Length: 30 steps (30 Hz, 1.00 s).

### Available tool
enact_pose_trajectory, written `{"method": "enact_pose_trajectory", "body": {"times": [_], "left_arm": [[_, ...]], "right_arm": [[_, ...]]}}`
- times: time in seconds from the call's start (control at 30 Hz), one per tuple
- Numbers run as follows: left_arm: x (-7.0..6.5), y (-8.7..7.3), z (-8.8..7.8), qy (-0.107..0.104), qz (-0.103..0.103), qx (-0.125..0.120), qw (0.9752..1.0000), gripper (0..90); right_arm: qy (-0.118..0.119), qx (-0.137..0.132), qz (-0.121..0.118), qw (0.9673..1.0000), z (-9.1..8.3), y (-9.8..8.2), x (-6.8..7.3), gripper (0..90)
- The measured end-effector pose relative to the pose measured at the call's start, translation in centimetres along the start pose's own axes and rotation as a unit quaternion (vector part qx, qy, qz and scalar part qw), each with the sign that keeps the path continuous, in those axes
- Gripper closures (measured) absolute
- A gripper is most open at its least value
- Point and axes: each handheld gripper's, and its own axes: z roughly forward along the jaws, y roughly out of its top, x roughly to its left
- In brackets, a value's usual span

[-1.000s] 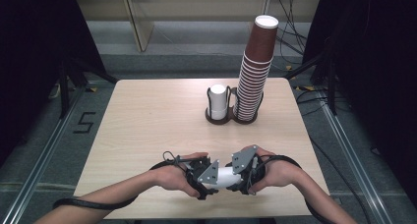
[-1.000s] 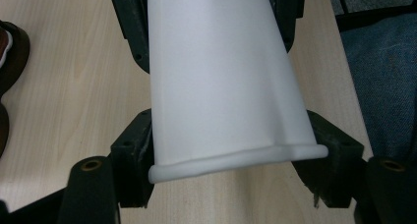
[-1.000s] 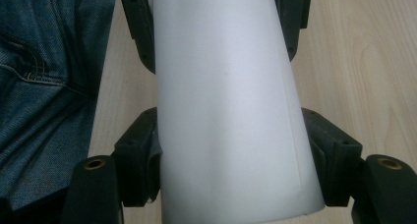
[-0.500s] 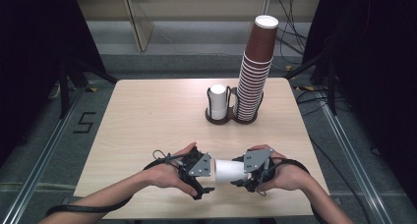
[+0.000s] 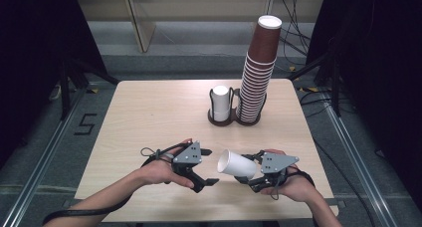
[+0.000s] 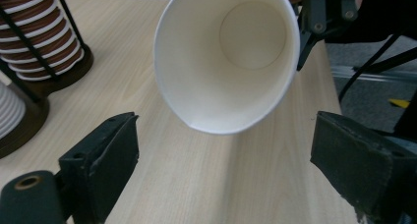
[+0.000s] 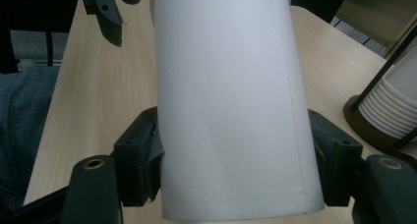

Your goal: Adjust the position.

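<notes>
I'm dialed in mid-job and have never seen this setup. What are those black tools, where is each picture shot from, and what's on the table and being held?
There is no robot arm: a person holds a hand-held two-jaw gripper in each hand. The wide picture comes from a fixed camera above the table; the other two come from cameras riding on each gripper, looking along its black jaws. The right gripper is shut on a white paper cup lying sideways, mouth towards the left gripper. That one's jaws have just opened; they stand apart with nothing between them. At the far edge a dark holder carries a tall stack of brown cups and a short white stack.
</notes>
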Motion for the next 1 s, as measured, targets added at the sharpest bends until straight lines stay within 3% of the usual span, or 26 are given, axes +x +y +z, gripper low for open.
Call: {"method": "enact_pose_trajectory", "body": {"times": [0.07, 0.1, 0.13, 0.17, 0.23, 0.3, 0.53, 0.57, 0.67, 0.73, 1.0], "left_arm": [[0.2, -0.1, 0.1, -0.006, -0.006, -0.005, 1.0, 9.3], [0.3, -0.1, 0.2, -0.011, -0.005, -0.003, 0.9999, 8.2], [0.4, -0.1, 0.3, -0.016, -0.002, -0.002, 0.9999, 6.8], [0.4, -0.1, 0.4, -0.013, -0.004, -0.005, 0.9999, 6.0], [0.4, -0.1, 0.6, -0.02, -0.005, -0.009, 0.9997, 5.8], [0.5, 0.1, 0.7, -0.02, 0.002, -0.008, 0.9998, 5.5], [0.5, 0.7, 1.1, -0.051, -0.009, -0.028, 0.9983, 5.4], [0.5, 0.7, 1.1, -0.053, -0.007, -0.028, 0.9982, 5.7], [0.3, 0.7, 1.2, -0.064, -0.004, -0.028, 0.9976, 8.3], [0.2, 0.6, 1.3, -0.058, 0.003, -0.024, 0.998, 11.3], [0.4, 0.5, 1.5, -0.063, -0.006, -0.024, 0.9977, 19.3]], "right_arm": [[0.009, 0.001, 0.005, 0.9999, 0.1, -0.1, 0.1, 33.4], [0.007, -0.006, -0.008, 0.9999, 0.3, -0.1, 0.1, 33.4], [0.013, -0.001, 0.004, 0.9999, 0.3, -0.1, 0.3, 33.4], [0.012, -0.007, -0.011, 0.9998, 0.5, -0.1, 0.2, 33.4], [0.018, -0.005, 0.002, 0.9998, 0.6, -0.1, 0.5, 33.4], [0.022, -0.005, -0.003, 0.9997, 0.7, -0.1, 0.6, 33.5], [0.029, -0.011, -0.016, 0.9994, 1.2, 0.1, 0.7, 33.5], [0.036, -0.009, -0.007, 0.9993, 1.3, 0.1, 0.8, 33.5], [0.032, -0.015, -0.019, 0.9992, 1.4, 0.1, 0.8, 33.5], [0.039, -0.012, -0.011, 0.9991, 1.4, 0.1, 0.9, 33.5], [0.046, -0.01, -0.013, 0.9988, 1.5, -0.1, 1.0, 33.5]]}}
